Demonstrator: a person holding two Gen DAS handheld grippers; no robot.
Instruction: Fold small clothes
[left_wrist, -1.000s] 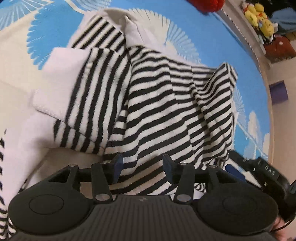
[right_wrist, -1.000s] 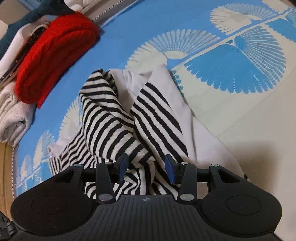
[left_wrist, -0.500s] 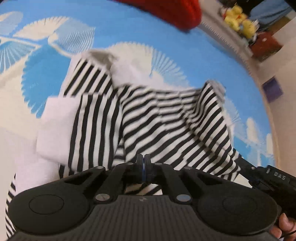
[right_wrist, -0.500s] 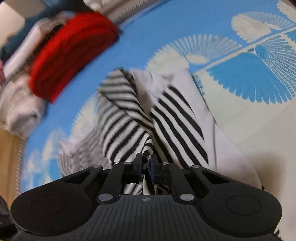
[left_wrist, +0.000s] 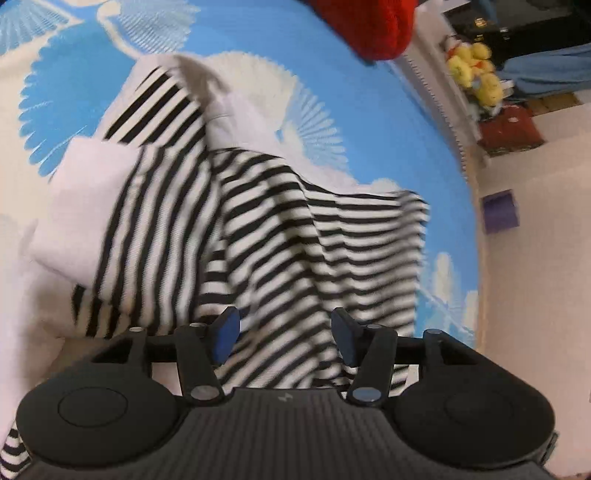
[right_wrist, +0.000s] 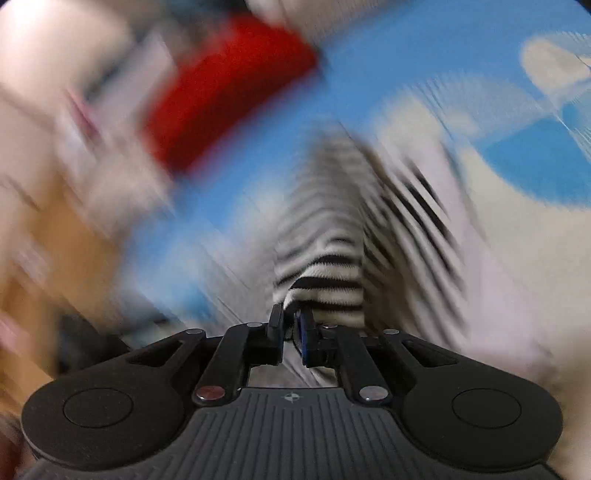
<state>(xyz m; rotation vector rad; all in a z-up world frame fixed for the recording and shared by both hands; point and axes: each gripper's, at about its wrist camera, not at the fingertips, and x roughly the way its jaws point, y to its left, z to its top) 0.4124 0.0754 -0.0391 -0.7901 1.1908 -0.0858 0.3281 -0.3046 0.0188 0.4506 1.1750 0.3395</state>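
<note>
A small black-and-white striped garment (left_wrist: 295, 236) with plain white parts lies crumpled on a blue and cream patterned cover (left_wrist: 369, 110). My left gripper (left_wrist: 284, 338) is open just above the garment's near edge, with striped cloth showing between its fingers. My right gripper (right_wrist: 291, 328) is shut on a fold of the striped garment (right_wrist: 325, 280) and holds it lifted. The right wrist view is heavily blurred by motion.
A folded red knit (left_wrist: 373, 26) lies at the far edge of the cover; it also shows in the right wrist view (right_wrist: 221, 92). Yellow plush toys (left_wrist: 472, 74) and a purple box (left_wrist: 500, 210) sit on the floor beyond the edge at right.
My left gripper, shut half a second ago, has opened and let go of the striped cloth. My right gripper stays shut on the garment and is moving fast, lifting the fold.
</note>
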